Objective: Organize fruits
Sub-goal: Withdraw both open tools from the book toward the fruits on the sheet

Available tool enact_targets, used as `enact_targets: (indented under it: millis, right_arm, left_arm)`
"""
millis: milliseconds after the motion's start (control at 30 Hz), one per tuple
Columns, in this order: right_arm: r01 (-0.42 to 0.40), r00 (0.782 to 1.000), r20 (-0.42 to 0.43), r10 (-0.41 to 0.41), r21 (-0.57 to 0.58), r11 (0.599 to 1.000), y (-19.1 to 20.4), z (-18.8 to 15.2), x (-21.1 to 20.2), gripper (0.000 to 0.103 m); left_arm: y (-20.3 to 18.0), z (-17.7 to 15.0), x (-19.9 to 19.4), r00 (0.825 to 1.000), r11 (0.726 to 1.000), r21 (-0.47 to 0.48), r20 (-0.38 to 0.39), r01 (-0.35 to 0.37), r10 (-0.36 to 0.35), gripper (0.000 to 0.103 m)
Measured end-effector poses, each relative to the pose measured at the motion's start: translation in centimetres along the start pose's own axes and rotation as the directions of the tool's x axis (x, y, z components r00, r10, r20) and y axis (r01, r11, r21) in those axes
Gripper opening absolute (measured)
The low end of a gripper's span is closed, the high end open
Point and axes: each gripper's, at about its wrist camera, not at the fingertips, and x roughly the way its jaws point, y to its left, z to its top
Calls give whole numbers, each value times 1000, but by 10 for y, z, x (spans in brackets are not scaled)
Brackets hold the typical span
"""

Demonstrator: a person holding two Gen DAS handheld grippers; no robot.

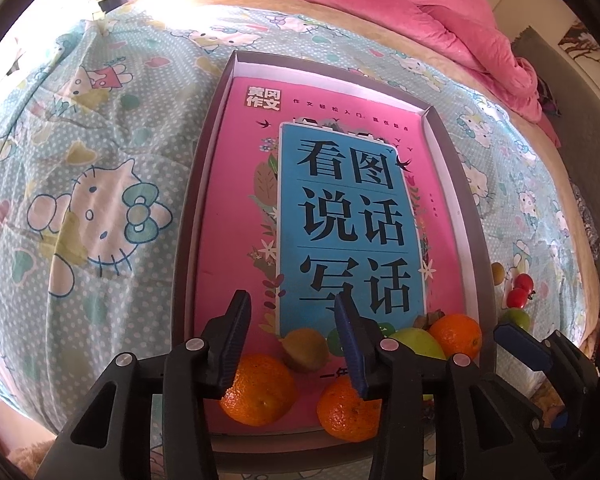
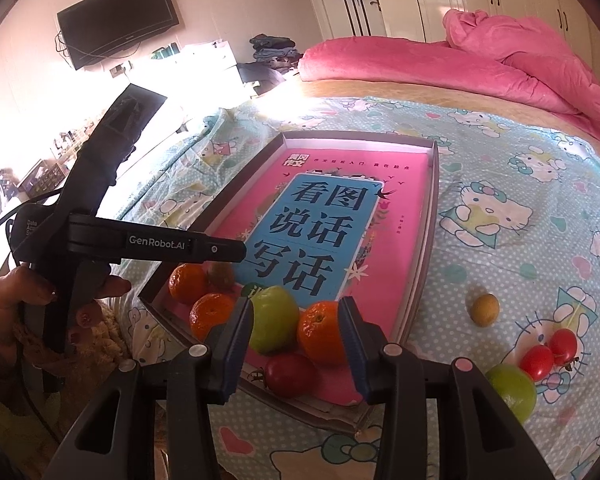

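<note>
A shallow grey cardboard box lid [image 2: 428,236] with a white inner wall lies on a pale blue cartoon-cat bedsheet [image 1: 100,152], and a pink book [image 1: 236,200] with a blue title panel fills its floor. The fruits crowd the near end of the box on top of the book. In the right wrist view, two glossy, dimpled orange mandarins [image 2: 186,282] [image 2: 212,314] lie side by side at the left, a fuzzy brown kiwi [image 2: 221,276] just behind them, a smooth yellow-green apple-like fruit [image 2: 274,318] in the middle touching a third orange mandarin [image 2: 320,332], and a dark red tomato [image 2: 290,372] with a green stalk at the near edge. On the sheet to the right of the box lie a small yellow-brown round fruit [image 2: 485,309], two small shiny red cherry tomatoes [image 2: 548,352] touching each other, and a green round fruit [image 2: 512,390] just beside them. The left gripper [image 1: 294,342] stands with its blue-padded fingers apart above the two mandarins, pressing on nothing. The right gripper [image 2: 298,342] has its fingers spread either side of the third mandarin and the green fruit; I cannot tell whether its pads touch either one. A hand [image 2: 40,308] grasps the left gripper's handle.
</note>
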Motion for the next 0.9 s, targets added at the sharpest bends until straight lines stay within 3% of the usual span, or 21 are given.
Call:
enact_targets:
  millis: [233,467,600,900]
  right_arm:
    - [1,1000,-3,-1,2,1000,0,-1,-1,48]
    - [6,1000,0,-6,8,1000,-1,0,-1,54]
    - [13,1000,-2,-13,15,1000,-3,-1,0,57]
    - [33,999,9,-33,29,999,-8,0,-2,64]
  left_arm:
    - [-3,1,-4,1000,1000,14,14,4,-5,57]
    - [-6,1,-3,1000,1000,27,11,-2,2,59]
    - [-7,1,-3,1000,999,33,14,-7,6,66]
    - [-17,1,-6,999,996,82,31,-15,13,73]
